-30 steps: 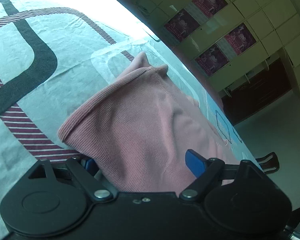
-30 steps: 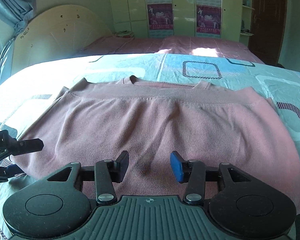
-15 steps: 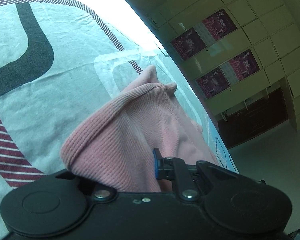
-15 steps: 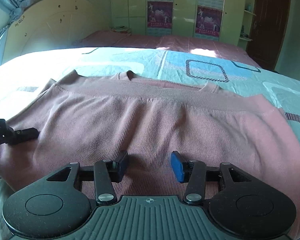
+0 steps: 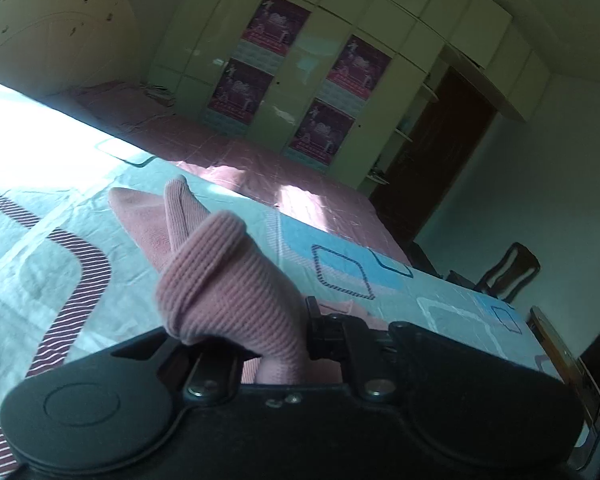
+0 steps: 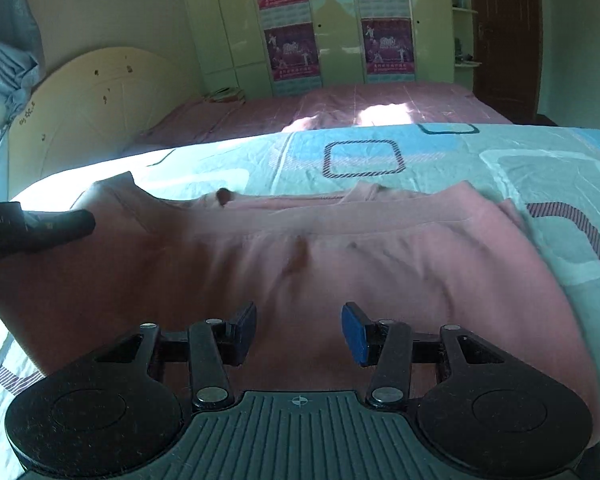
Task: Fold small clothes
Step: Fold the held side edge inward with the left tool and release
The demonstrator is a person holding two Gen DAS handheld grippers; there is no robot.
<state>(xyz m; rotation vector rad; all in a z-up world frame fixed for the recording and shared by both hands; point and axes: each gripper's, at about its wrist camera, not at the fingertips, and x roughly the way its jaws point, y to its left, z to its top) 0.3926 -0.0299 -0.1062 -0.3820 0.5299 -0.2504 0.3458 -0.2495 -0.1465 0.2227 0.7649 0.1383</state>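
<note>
Left gripper (image 5: 256,340), lower centre of frame: fingers pinched on ribbed hem of pink knit sweater (image 6: 300,264), fabric bunched upward. Right gripper (image 6: 299,330), bottom centre: fingers spread over sweater, holding nothing. Sweater on patterned teal bedsheet (image 6: 520,160).

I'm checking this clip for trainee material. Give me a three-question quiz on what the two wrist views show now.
1. True or false: the left gripper is shut on a ribbed edge of the pink sweater.
2. How do the right gripper's jaws stand?
A. apart, nothing between them
B. shut on the sweater
C. shut on the bedsheet
3. Fill in: the sweater lies on a patterned ______.

Key: 1 true. 2 A. 3 bedsheet.
</note>
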